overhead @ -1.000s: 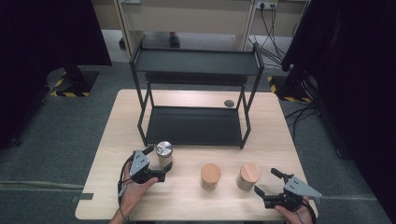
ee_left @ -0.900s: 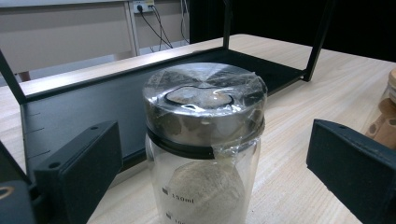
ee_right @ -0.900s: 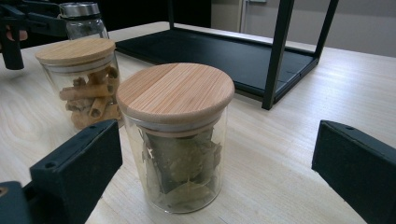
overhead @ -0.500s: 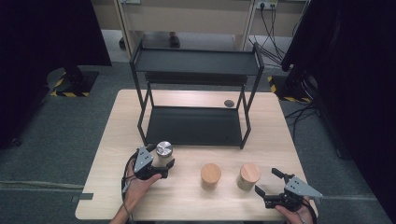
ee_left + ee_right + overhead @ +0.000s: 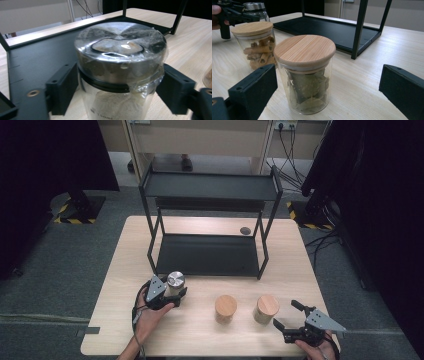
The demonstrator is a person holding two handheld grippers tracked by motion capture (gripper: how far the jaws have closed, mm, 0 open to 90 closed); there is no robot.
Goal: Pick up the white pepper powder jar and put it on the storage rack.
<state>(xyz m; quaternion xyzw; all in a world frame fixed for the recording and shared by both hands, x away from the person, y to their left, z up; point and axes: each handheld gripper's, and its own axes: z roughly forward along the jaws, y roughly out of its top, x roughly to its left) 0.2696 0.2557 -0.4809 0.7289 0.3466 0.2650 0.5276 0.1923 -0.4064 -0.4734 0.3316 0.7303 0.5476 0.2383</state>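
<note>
Steel-lidded glass jar, lid under clear film, stands upright on the table just in front of the black rack's lower shelf. Left gripper jaws have just been closing and now clamp the jar below its lid, one pad each side. Long axis vertical. Right gripper jaws wide apart, the leaf jar between them untouched; the stick jar stands between the two.
</note>
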